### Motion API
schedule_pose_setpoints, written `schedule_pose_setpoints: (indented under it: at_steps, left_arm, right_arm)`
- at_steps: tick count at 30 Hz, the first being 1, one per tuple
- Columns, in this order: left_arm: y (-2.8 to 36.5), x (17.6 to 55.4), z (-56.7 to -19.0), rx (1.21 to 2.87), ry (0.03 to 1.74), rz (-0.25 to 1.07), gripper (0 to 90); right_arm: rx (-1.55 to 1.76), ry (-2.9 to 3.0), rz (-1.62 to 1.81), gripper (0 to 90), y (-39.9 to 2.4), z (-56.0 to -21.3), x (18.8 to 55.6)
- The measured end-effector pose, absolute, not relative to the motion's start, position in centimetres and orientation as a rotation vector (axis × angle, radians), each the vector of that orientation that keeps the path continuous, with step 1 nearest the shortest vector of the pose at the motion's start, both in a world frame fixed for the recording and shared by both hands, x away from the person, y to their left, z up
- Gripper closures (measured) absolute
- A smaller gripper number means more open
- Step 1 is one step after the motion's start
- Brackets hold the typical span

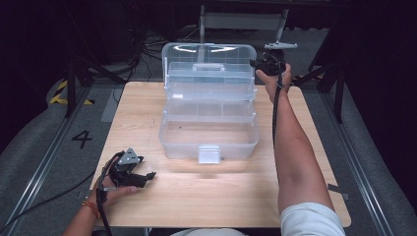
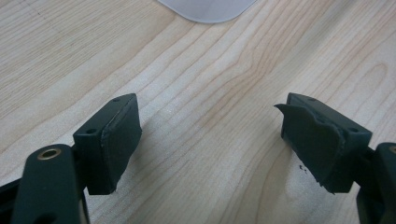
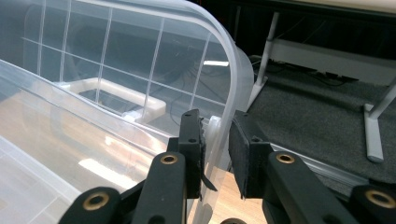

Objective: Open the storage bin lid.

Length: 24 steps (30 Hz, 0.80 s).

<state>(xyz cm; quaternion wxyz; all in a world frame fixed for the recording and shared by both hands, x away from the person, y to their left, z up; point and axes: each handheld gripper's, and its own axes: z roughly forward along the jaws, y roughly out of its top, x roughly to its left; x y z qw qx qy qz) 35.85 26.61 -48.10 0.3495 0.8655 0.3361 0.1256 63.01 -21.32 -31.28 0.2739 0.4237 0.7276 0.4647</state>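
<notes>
While the clear plastic organizer box (image 1: 209, 113) sat open mid-surface (image 1: 147, 108), its lid (image 1: 209, 56) stood upright at the far side, and the right claw (image 1: 259, 63) was pinched shut on the lid's right edge (image 3: 223, 135), one pad either side of the thin rim. The left claw (image 1: 146, 175) rested on the surface near the front-left corner, well apart from the box, wide open with nothing between the pads (image 2: 119, 140). Handling read: box looked light, empty, thin-walled; the lid probably flexes and twists if driven from one corner. Smooth plastic looked slippery, so the grip at the rim may creep. A better hold would likely be mid-edge of the lid or the moulded handle (image 3: 119, 95) on it. The light base could skate on the wood when the lid is swung, so the left claw should probably brace the front wall beside the latch (image 1: 208, 154).
</notes>
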Motion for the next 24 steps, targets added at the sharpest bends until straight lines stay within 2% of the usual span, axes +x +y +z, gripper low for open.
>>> schedule_pose_setpoints:
  at_steps: [15,24]
  left_arm:
    - [26.6,35.9,-48.1,2.241,0.877,0.329,20.2]
    - [26.6,35.9,-48.1,2.240,0.878,0.328,20.2]
  right_arm:
    - [1.199,1.973,1.269,75.5,-21.5,-31.7,64.4]
    - [1.203,1.982,1.141,72.0,-20.8,-31.9,64.8]
